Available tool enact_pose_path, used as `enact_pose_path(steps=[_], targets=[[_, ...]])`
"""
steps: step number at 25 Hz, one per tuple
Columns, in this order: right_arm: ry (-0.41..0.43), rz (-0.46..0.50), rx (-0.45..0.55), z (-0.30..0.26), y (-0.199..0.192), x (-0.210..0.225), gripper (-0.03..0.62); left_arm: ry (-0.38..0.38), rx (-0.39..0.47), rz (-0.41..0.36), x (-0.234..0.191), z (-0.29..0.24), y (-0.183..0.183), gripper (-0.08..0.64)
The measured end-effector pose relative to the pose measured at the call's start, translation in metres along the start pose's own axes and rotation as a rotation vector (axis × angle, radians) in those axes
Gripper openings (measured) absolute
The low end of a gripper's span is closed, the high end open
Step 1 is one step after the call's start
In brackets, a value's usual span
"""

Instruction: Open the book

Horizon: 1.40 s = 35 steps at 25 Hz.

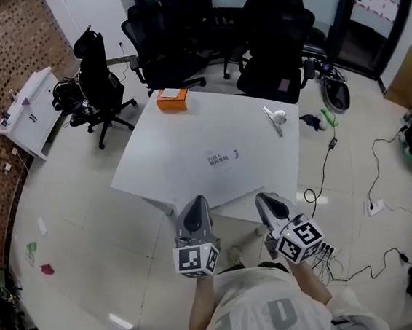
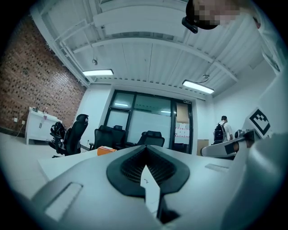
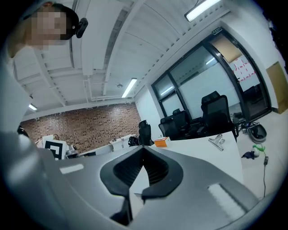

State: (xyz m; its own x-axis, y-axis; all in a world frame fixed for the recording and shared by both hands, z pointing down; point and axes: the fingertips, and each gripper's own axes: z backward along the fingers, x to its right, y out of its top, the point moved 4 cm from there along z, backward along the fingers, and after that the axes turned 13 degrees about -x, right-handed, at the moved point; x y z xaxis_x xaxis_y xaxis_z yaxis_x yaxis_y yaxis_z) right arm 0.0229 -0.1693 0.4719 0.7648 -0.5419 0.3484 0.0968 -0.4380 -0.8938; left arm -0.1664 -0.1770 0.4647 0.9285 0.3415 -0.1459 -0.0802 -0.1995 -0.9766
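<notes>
**A:** Head view first, and we're struggling. The marker cubes [image 1: 196,260] block our look at how the grippers are being held, and the wearer's shirt [image 1: 258,312] is sliced off by the bottom edge.

**B:** Agreed. The left gripper [image 1: 197,199] and right gripper [image 1: 263,198] sit low in the centre of the frame. Their tips line up with the near edge of the white table [image 1: 160,151]. Both are clenched tight with nothing in them.

**A:** The gripper views back that up. We see each pair of jaws meeting at the tip, with only pale tabletop showing through the slot behind.

**B:** And the grey gripper bodies swallow the whole lower half of those views, so the near part of the table is lost to us there.

**A:** Now the book. We can't pick one out for certain. The closest candidate is the orange block [image 1: 173,99] at the table's far left corner, above centre of the frame.

**B:** It's thick, lying flat and closed, with a pale patch on top. Book or box, we can't tell. It's well apart from both grippers.

**A:** There's dark print [image 1: 222,157] mid-table too, far too small to read.

**B:** A silver clip [image 1: 274,118] lies near the table's right edge, and black chairs [image 1: 170,32] crowd in behind.
</notes>
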Motion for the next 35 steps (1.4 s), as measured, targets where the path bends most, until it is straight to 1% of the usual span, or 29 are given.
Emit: enact_pose_path(steps=[3, 7, 9, 12, 14, 17, 21, 25, 28, 29, 30, 31, 33, 35], targets=[[-0.008, -0.013, -0.017, -0.017, 0.000, 0.006, 0.004, -0.018, -0.021, -0.002, -0.008, -0.017, 0.000, 0.015], [-0.011, -0.028, -0.047, -0.034, -0.001, 0.011, 0.005, -0.026, -0.028, -0.012, -0.015, -0.031, 0.003, 0.015], [-0.010, -0.026, -0.060, -0.041, -0.001, 0.015, 0.005, -0.019, -0.030, -0.006, -0.020, -0.035, 0.003, 0.015], [-0.013, -0.024, -0.086, -0.052, -0.002, 0.024, 0.005, -0.004, -0.028, 0.034, -0.028, -0.036, 0.001, 0.015], [-0.012, -0.025, -0.100, -0.056, -0.002, 0.028, 0.005, 0.012, -0.034, 0.048, -0.032, -0.036, -0.002, 0.015], [-0.003, -0.028, -0.110, -0.060, -0.001, 0.031, 0.005, 0.035, -0.045, 0.055, -0.035, -0.038, -0.004, 0.015], [-0.004, -0.019, -0.142, -0.073, -0.006, 0.045, 0.005, 0.043, -0.050, 0.045, -0.034, -0.047, 0.004, 0.015], [-0.070, 0.033, -0.259, -0.105, -0.035, 0.086, 0.005, 0.058, -0.057, 0.034, -0.035, -0.055, 0.005, 0.015], [-0.123, 0.056, -0.345, -0.115, -0.060, 0.117, 0.009, 0.064, -0.080, 0.068, -0.035, -0.058, -0.007, 0.015], [-0.135, 0.045, -0.380, -0.118, -0.069, 0.127, 0.022, 0.065, -0.090, 0.078, -0.035, -0.059, -0.011, 0.015], [-0.143, 0.023, -0.418, -0.120, -0.078, 0.135, 0.120, 0.067, -0.098, 0.081, -0.035, -0.060, -0.013, 0.015], [-0.152, -0.002, -0.454, -0.122, -0.088, 0.144, 0.165, 0.068, -0.104, 0.080, -0.034, -0.061, -0.015, 0.015], [-0.191, -0.028, -0.518, -0.123, -0.106, 0.161, 0.164, 0.065, -0.108, 0.074, -0.032, -0.065, -0.015, 0.015], [-0.235, -0.030, -0.570, -0.123, -0.119, 0.174, 0.164, 0.063, -0.109, 0.066, -0.031, -0.069, -0.015, 0.015]])
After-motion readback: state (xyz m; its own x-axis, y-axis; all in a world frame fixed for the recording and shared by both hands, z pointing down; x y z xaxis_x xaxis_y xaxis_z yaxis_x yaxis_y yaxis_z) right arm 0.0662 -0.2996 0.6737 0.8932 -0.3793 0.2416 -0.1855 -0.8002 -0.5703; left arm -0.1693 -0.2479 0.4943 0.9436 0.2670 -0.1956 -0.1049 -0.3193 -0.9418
